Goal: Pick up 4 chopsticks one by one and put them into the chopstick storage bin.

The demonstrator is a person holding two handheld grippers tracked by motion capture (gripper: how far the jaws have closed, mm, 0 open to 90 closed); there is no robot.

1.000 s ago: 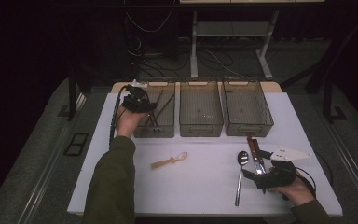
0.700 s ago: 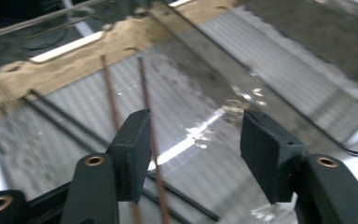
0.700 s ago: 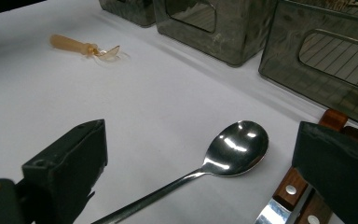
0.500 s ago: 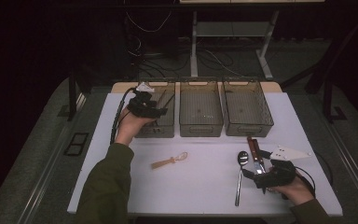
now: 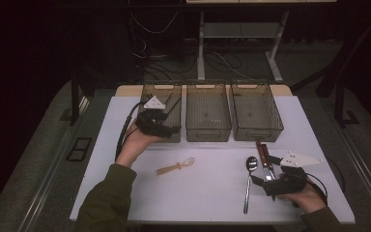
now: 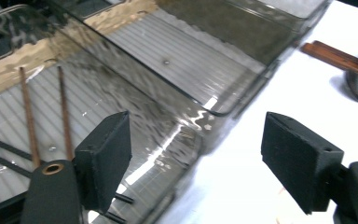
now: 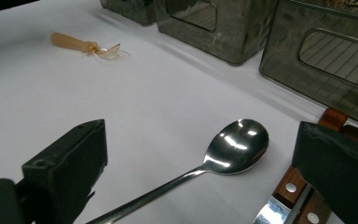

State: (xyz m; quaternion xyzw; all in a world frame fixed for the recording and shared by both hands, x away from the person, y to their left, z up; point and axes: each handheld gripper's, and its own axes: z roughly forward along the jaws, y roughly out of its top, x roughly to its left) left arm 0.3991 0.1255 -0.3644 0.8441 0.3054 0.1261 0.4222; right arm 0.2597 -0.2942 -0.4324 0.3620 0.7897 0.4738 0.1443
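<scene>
My left gripper (image 5: 169,128) (image 6: 198,142) hovers at the front edge of the left clear bin (image 5: 174,89) (image 6: 9,65). Its jaws have just been opening and stand wide apart with nothing between them. Two brown chopsticks (image 6: 30,121) lie inside that bin. My right gripper (image 5: 264,180) (image 7: 203,147) rests low on the table at the front right, open. A metal spoon (image 5: 248,186) (image 7: 235,149) lies between and just ahead of its jaws, untouched. Knives with wooden handles (image 5: 262,157) (image 7: 298,191) lie beside its right jaw.
The middle bin (image 5: 207,126) (image 6: 242,88) and right bin (image 5: 257,131) stand in a row at the back of the white table (image 5: 207,198). A small amber spoon (image 5: 176,167) (image 7: 84,46) lies near the table's centre, left of the metal spoon.
The left hand has come right and toward the person, from over the left bin to its front edge, and its jaws have spread. The right hand has stayed put.
</scene>
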